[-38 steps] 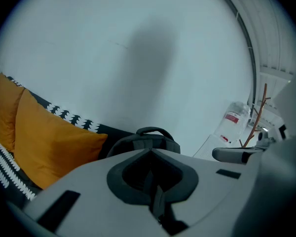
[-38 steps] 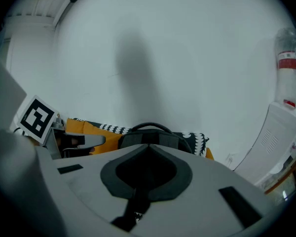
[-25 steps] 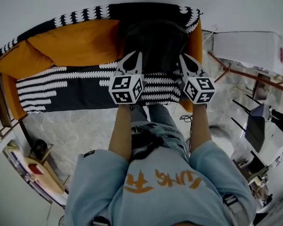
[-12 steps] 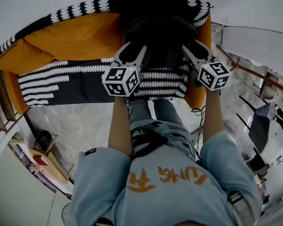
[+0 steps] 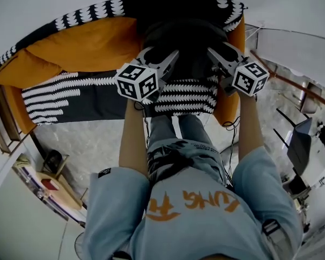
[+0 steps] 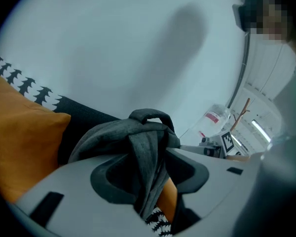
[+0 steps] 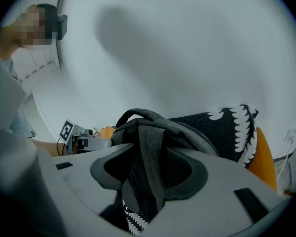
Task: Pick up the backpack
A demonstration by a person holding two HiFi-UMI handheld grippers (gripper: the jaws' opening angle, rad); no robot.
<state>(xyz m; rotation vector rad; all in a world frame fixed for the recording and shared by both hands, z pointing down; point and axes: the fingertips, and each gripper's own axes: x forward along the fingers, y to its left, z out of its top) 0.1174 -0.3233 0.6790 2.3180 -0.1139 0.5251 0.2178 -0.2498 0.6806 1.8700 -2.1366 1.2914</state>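
- Looks like the reach-and-grasp step of picking up the dark grey backpack (image 5: 184, 39), with no lift begun.
- Finds the backpack standing upright towards the right end of the sofa (image 5: 11, 110), on the black-and-white patterned throw (image 5: 70, 99), leaning on the backrest just beside a large orange cushion (image 5: 89, 42).
- Shows the left gripper (image 5: 160, 56) at the backpack's left side, with jaws spread wide and just opened further. Has a shoulder strap (image 6: 147, 164) hanging in the gap, without any press of the pads on it.
- Shows the right gripper (image 5: 221, 50) at the backpack's right side, with jaws likewise apart after just opening and then easing in slightly. Has the other shoulder strap (image 7: 150, 162) between them, also ungripped.
- Leaves the top carry handle (image 6: 149, 116) free, arching above both straps.
- Calls next, most likely, for closing both pairs of jaws squarely on the straps, with each strap kept centred between the pads and not caught at an edge.
- Calls after that for raising both hands together and evenly, to keep the bag from tipping or swinging on its way off the seat.
- Warrants care with the soft fabric, likely to slip or bunch if clamped on a fold only. Seems worth testing the hold with a small pull before lifting clear of the throw.
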